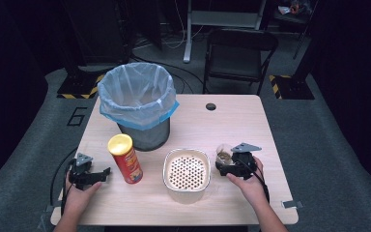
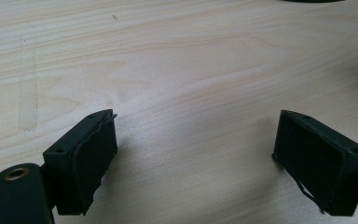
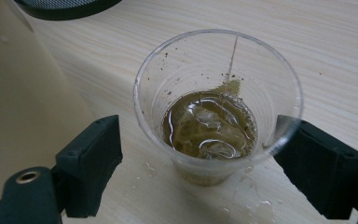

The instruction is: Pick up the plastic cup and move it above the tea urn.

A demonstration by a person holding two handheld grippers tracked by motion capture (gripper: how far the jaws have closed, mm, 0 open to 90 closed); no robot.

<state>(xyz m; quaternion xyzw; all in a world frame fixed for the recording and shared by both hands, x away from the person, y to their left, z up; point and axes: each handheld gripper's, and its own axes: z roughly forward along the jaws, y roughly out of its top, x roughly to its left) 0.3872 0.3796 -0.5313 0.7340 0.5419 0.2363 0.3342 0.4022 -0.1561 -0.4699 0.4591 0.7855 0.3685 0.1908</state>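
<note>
Cup (image 3: 216, 116) between parted right jaws, near table edge | left jaws apart over bare table (image 2: 191, 70)

Wooden table (image 1: 241, 121), bin (image 1: 140, 104), can (image 1: 125, 158), strainer bowl (image 1: 186, 169), cup (image 1: 223, 154)

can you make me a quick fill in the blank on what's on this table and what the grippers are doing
1. The clear cup between the right gripper jaws holds brown ____.
2. The left gripper stands ____ over bare table.
3. The red chip can has a ____ lid.
4. The perforated strainer bowl sits between the chip can and the ____.

Missing words: liquid; open; yellow; cup
</note>
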